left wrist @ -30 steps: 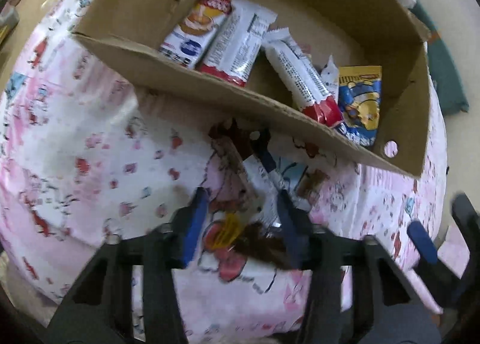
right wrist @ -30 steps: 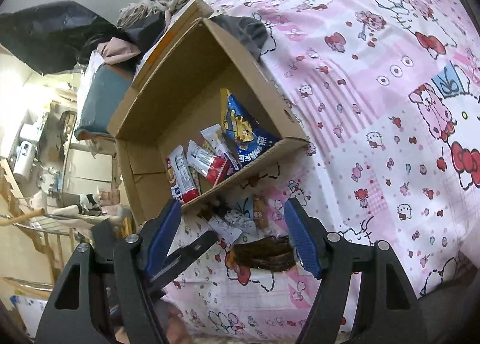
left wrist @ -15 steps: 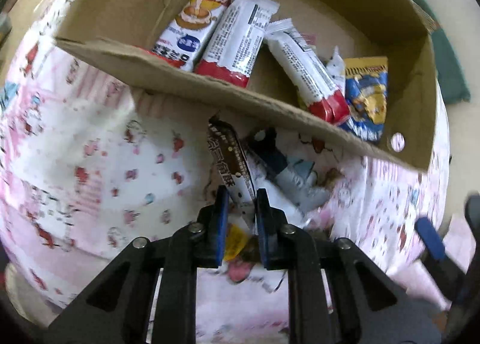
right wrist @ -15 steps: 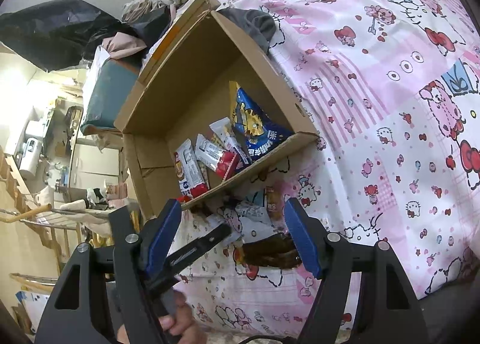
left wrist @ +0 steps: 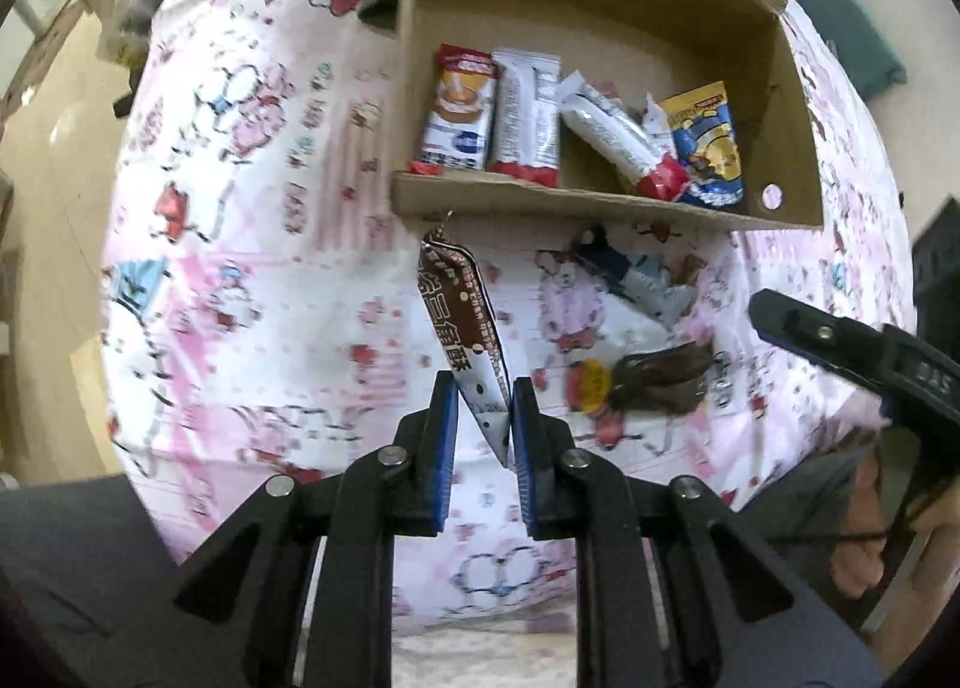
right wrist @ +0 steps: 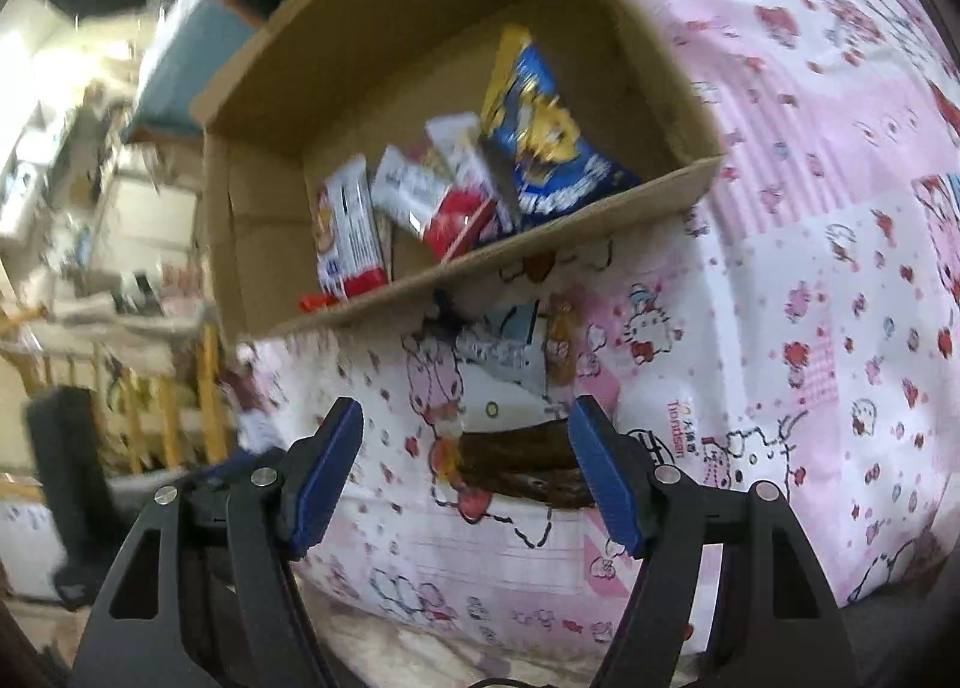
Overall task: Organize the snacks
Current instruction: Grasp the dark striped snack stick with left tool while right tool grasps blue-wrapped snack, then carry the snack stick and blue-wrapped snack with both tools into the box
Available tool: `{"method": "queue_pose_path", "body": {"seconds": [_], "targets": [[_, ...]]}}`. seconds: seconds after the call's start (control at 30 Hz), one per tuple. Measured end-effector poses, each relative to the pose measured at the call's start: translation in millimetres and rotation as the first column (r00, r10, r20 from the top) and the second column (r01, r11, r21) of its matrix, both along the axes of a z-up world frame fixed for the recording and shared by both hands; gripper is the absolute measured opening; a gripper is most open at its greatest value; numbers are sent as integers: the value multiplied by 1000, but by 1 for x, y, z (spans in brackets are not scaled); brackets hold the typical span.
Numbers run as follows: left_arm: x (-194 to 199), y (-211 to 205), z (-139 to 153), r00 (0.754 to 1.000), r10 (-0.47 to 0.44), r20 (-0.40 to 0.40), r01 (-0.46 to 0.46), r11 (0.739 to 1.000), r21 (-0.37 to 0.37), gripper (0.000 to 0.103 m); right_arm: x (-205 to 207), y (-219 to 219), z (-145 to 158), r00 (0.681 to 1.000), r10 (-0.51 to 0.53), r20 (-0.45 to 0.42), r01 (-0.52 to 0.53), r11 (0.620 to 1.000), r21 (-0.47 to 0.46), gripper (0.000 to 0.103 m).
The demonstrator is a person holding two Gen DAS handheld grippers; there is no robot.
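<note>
My left gripper (left wrist: 483,388) is shut on a long brown-and-white snack packet (left wrist: 462,328) and holds it lifted above the bed, just in front of the cardboard box (left wrist: 540,202). The box holds several snacks, among them a blue-and-yellow bag (left wrist: 708,148). A blue-and-white packet (left wrist: 630,277) and a dark brown packet (left wrist: 660,376) lie on the sheet. My right gripper (right wrist: 468,442) is open and empty, its blue pads either side of the dark brown packet (right wrist: 516,460), with the blue-and-white packet (right wrist: 504,358) and the box (right wrist: 540,244) beyond.
The bed has a pink cartoon-print sheet (left wrist: 252,268). The right gripper's finger (left wrist: 840,340) reaches in at the right of the left wrist view. Cluttered furniture and a wooden rack (right wrist: 150,388) stand left of the bed.
My left gripper closed on the brown-and-white packet and lifted it off the sheet, pulling back from the box. My right gripper moved closer over the dark brown packet.
</note>
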State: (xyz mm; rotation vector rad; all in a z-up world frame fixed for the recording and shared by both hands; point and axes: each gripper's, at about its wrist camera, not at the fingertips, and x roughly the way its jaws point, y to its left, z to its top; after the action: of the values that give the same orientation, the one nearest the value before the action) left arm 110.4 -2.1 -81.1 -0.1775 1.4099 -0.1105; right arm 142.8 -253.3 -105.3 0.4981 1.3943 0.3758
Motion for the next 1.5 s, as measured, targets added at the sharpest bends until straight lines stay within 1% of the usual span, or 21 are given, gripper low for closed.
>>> {"method": "queue_pose_path", "body": {"seconds": [0.1, 0.17, 0.27, 0.33, 0.4, 0.5, 0.53, 0.63, 0.7, 0.77, 0.8, 0.83, 0.87, 1.03, 1.07, 1.13, 1.17, 1.27, 1.33, 1.4, 1.5], "targets": [[-5, 11, -6, 1000, 11, -17, -11, 1000, 6, 14, 6, 23, -7, 996, 89, 2, -88, 993, -83, 74], [-7, 14, -5, 1000, 10, -1, -10, 1000, 15, 14, 10, 38, -10, 989, 151, 12, -148, 981, -125, 74], [-8, 11, -3, 1000, -9, 17, 8, 1000, 28, 14, 14, 52, -13, 977, 212, 32, -202, 961, -187, 74], [-6, 12, -4, 999, 7, 38, -9, 999, 53, 14, 17, 62, -16, 968, 247, 43, -232, 948, -216, 74], [-2, 15, -6, 999, 24, 37, -26, 998, 49, 14, 21, 71, -18, 958, 282, 52, -261, 934, -244, 73], [1, 15, -9, 999, 32, 36, -34, 998, 55, 14, 25, 84, -25, 933, 354, 70, -317, 897, -308, 72], [2, 14, -10, 999, 29, 38, -31, 998, 62, 14, 26, 90, -28, 921, 382, 76, -336, 878, -342, 71], [3, 12, -17, 999, 20, 31, -22, 997, 79, 14, 29, 102, -35, 897, 436, 70, -377, 838, -395, 65], [5, 11, -21, 999, 21, 24, -23, 996, 86, 14, 30, 109, -45, 884, 465, 48, -403, 811, -424, 55], [6, 11, -23, 999, 22, 26, -25, 995, 100, 14, 31, 114, -56, 874, 485, 17, -422, 776, -469, 53], [7, 11, -23, 999, 22, 35, -26, 993, 116, 14, 31, 116, -57, 868, 496, 17, -429, 768, -475, 48], [7, 10, -22, 999, 20, 42, -25, 992, 127, 14, 31, 117, -56, 864, 503, 20, -435, 765, -475, 40], [8, 10, -22, 999, 18, 46, -24, 991, 134, 14, 31, 117, -55, 861, 508, 22, -441, 768, -465, 21], [11, 7, -25, 999, 13, 49, -20, 989, 149, 14, 26, 115, -46, 861, 507, 32, -456, 800, -390, 19], [11, 8, -25, 999, 15, 49, -22, 989, 148, 14, 25, 113, -43, 864, 501, 37, -456, 813, -362, 19], [11, 9, -25, 998, 19, 54, -27, 989, 147, 14, 21, 113, -33, 875, 482, 48, -445, 840, -311, 19], [10, 10, -24, 998, 22, 59, -31, 988, 150, 14, 19, 109, -27, 885, 463, 55, -433, 860, -269, 19], [7, 13, -20, 997, 36, 66, -45, 988, 148, 14, 12, 98, -11, 907, 416, 68, -399, 900, -178, 19], [5, 18, -19, 997, 53, 62, -62, 987, 151, 14, 6, 93, 0, 910, 405, 83, -387, 905, -176, 19], [3, 22, -17, 996, 65, 63, -73, 987, 143, 14, 1, 87, 7, 916, 390, 98, -373, 915, -150, 18], [0, 22, -13, 995, 62, 74, -72, 987, 141, 14, -8, 72, 16, 924, 366, 112, -353, 928, -122, 19]]}}
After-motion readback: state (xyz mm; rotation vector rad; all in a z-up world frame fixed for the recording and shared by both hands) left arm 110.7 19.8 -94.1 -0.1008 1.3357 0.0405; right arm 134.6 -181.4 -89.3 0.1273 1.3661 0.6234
